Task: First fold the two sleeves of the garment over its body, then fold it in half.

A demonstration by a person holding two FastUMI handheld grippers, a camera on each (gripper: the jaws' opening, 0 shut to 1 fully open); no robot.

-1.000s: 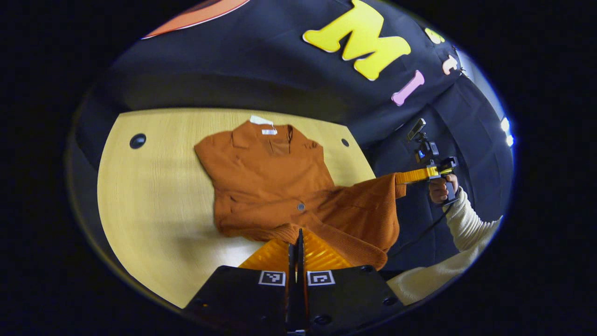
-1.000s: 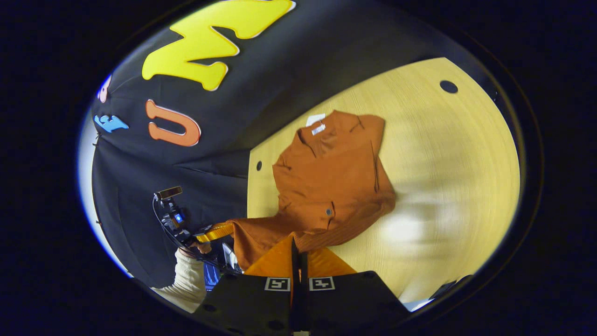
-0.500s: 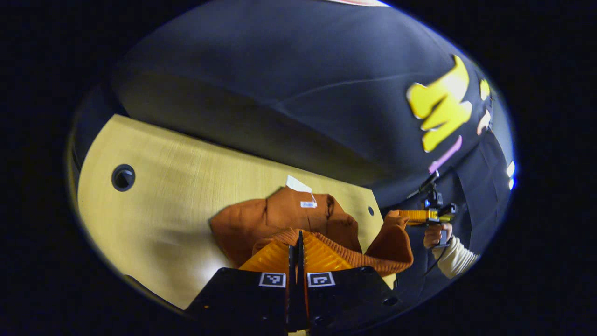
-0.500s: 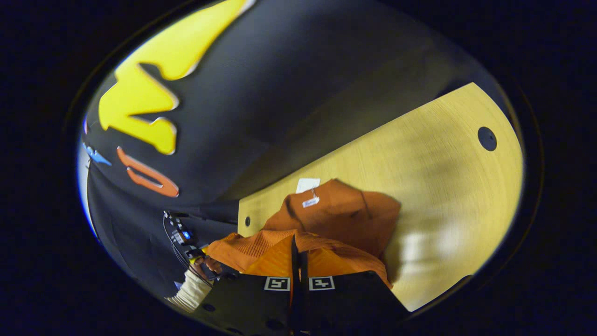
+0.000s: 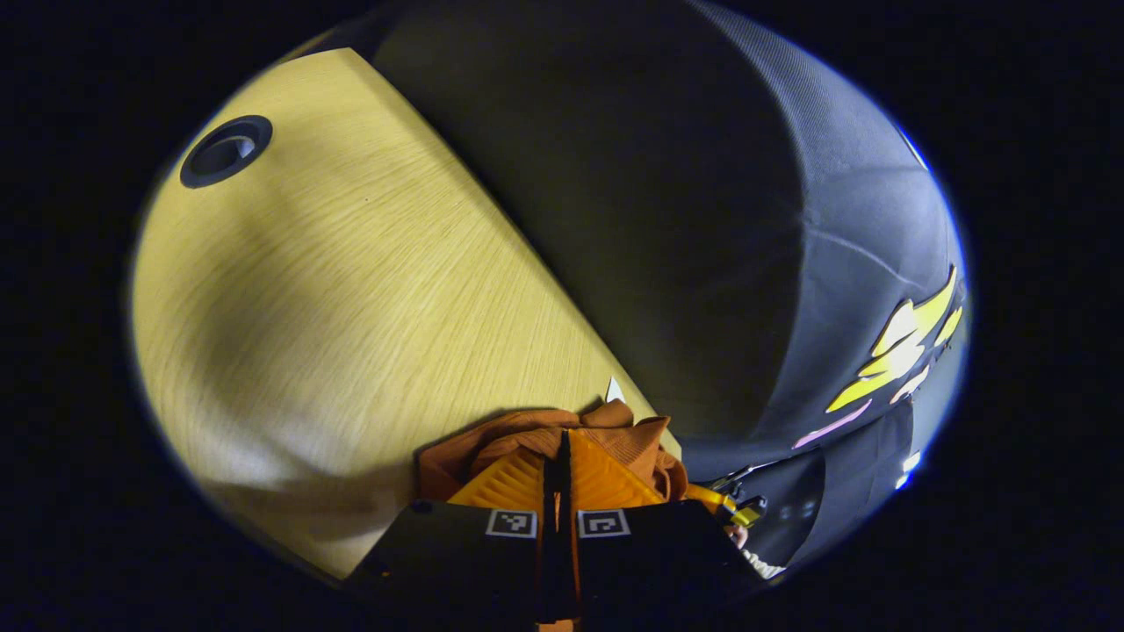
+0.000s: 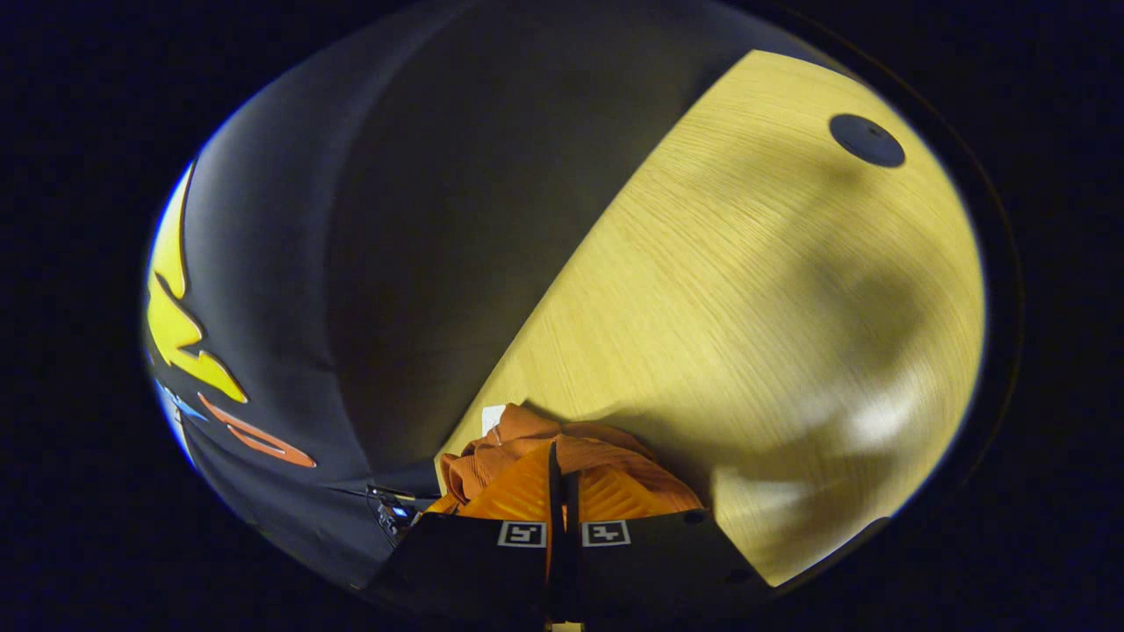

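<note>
Since a second ago both of your grippers have carried the garment's ribbed hem from the near side of the table up and over toward the collar, so the long spread of orange cloth ahead of each camera has shrunk to a small bunch at the fingers. The garment now lies piled near the far edge of the table, close to the booth's dark wall, with its white tag peeking out past the cloth. Your left gripper has its fingers pressed together with the knit pinched between them, and your right gripper is clamped the same way on its own part of the hem. The half fold seems to be landing, so lower both hands evenly and lay the hem flat along the collar line rather than dropping it in a heap. Keep the two corners level with each other, since a skewed edge here will show in the finished fold. Draw the cloth gently taut between your hands before you let go, so the upper layer does not wrinkle. Mind the table's far edge: the collar sits near it, and pushing further could slide cloth off.
</note>
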